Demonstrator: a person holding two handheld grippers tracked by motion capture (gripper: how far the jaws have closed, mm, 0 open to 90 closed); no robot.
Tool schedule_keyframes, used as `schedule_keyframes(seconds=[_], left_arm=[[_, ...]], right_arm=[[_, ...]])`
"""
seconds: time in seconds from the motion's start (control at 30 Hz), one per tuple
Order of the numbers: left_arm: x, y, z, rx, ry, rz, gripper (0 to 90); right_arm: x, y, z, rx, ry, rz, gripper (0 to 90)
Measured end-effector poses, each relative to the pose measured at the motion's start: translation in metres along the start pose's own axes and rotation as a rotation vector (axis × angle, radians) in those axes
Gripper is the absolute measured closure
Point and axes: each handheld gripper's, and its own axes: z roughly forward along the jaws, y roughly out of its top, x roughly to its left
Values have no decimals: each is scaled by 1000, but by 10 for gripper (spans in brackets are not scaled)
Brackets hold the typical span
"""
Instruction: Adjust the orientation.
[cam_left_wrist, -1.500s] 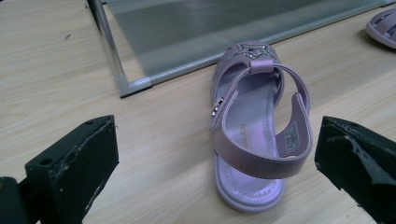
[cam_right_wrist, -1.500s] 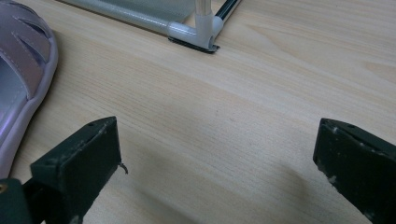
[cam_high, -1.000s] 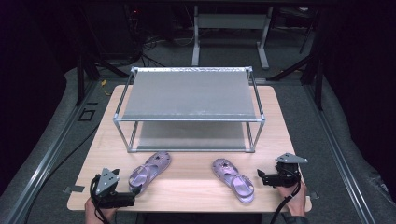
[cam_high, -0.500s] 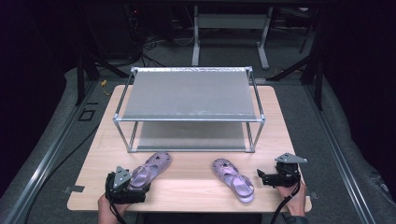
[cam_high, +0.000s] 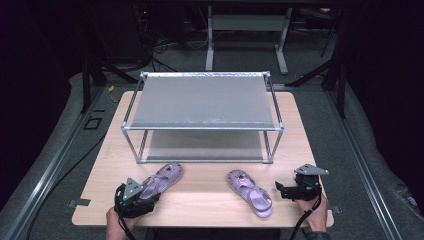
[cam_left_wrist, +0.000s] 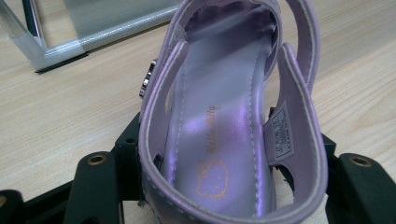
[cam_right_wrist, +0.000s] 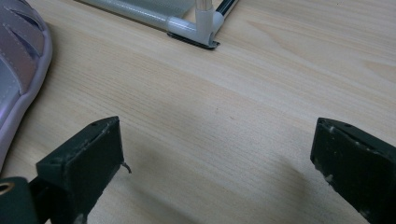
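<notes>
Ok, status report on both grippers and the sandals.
Left gripper just closed on left sandal heel. Right gripper open, empty, beside right sandal. Rack ahead, path clear.

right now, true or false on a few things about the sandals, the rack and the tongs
1. The left tongs grip the heel of the left sandal. True; their jaws have just been closing on it.
2. The right tongs hold the right sandal. False; they are open over bare table.
3. A sandal sits on the rack. False; both lie on the table before it.
4. The rack has two shelves. True.
</notes>
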Motion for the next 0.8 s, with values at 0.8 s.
schedule_keyframes(seconds=[0.8], left_arm=[[-9, 18, -25, -82, 0, 49, 380]], right_arm=[[0, 0, -1, 3, -2, -1, 20]])
